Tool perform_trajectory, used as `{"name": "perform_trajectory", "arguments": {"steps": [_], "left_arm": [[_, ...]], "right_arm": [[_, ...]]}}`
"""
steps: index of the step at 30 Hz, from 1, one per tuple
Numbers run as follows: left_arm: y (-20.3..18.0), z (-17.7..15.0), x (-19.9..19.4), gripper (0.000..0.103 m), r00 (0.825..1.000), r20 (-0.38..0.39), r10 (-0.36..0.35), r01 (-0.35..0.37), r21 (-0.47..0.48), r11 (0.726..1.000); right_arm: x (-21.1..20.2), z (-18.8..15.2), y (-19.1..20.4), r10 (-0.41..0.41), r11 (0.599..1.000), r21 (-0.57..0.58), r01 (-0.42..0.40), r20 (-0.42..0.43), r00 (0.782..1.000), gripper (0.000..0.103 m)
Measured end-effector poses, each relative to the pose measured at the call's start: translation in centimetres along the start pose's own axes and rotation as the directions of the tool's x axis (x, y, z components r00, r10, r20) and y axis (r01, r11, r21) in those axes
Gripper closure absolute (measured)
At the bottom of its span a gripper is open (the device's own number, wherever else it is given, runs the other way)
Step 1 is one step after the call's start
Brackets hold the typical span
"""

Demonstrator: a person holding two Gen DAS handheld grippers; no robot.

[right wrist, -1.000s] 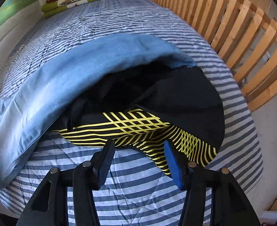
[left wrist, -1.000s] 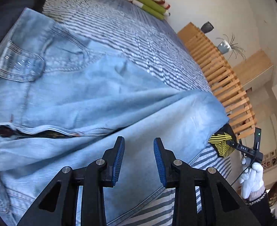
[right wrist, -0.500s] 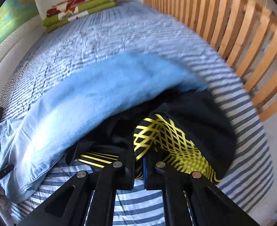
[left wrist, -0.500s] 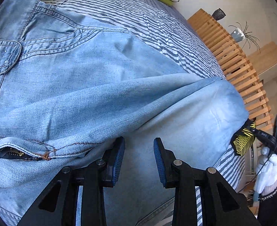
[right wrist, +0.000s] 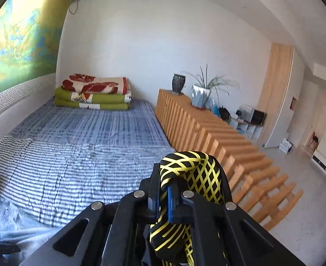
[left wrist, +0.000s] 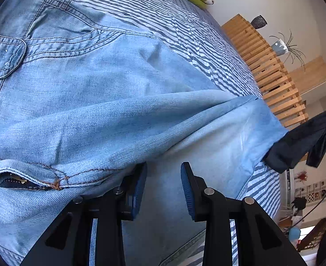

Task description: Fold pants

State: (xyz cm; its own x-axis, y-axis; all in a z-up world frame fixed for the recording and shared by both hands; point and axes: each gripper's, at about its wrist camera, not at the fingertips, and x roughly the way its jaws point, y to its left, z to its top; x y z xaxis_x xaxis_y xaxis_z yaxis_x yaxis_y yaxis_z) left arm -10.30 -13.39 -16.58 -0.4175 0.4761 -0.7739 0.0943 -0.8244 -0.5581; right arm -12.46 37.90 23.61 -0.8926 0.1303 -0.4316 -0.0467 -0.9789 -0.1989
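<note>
Two grippers are working over a bed with a blue and white striped bedspread (left wrist: 185, 28). In the left wrist view, the left gripper (left wrist: 163, 186) is hanging at 6 o'clock with its blue pads a little way apart, and nothing is pinched between them. Right under it, the light blue jeans (left wrist: 96, 102) are lying spread on the bed, filling the picture from 9 o'clock to the middle, with a back pocket (left wrist: 3, 59) at 10 o'clock and the open zipper (left wrist: 14, 180) at 8 o'clock. At 3 o'clock, black pants with a yellow pattern (left wrist: 296, 146) are hanging in the air, with one end dipping behind the edge of the jeans leg. In the right wrist view, the right gripper (right wrist: 164, 199) is squeezing tight on that black and yellow cloth (right wrist: 196, 177), which is bunching up over the pads at 6 o'clock. Folded blankets (right wrist: 94, 93) are sitting at the far end of the bed at 10 o'clock. Wooden slats (right wrist: 207, 137) are running along the bed's side at 3 o'clock, with a dark vase (right wrist: 178, 83) and a potted plant (right wrist: 204, 93) on top.
</note>
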Motion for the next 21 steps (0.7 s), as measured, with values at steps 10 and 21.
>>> {"name": "perform_trajectory", "arguments": {"steps": [10, 21], "left_arm": [[1.0, 0.0, -0.5, 0.069, 0.999, -0.015, -0.046, 0.045, -0.019, 0.999], [0.2, -0.2, -0.6, 0.066, 0.999, -0.025, -0.03, 0.03, 0.01, 0.999]], "right_arm": [[8.8, 14.2, 6.5, 0.011, 0.999, 0.037, -0.015, 0.105, 0.994, 0.099], [22.3, 3.2, 11.9, 0.056, 0.983, -0.146, -0.115, -0.358, 0.932, 0.078]]}}
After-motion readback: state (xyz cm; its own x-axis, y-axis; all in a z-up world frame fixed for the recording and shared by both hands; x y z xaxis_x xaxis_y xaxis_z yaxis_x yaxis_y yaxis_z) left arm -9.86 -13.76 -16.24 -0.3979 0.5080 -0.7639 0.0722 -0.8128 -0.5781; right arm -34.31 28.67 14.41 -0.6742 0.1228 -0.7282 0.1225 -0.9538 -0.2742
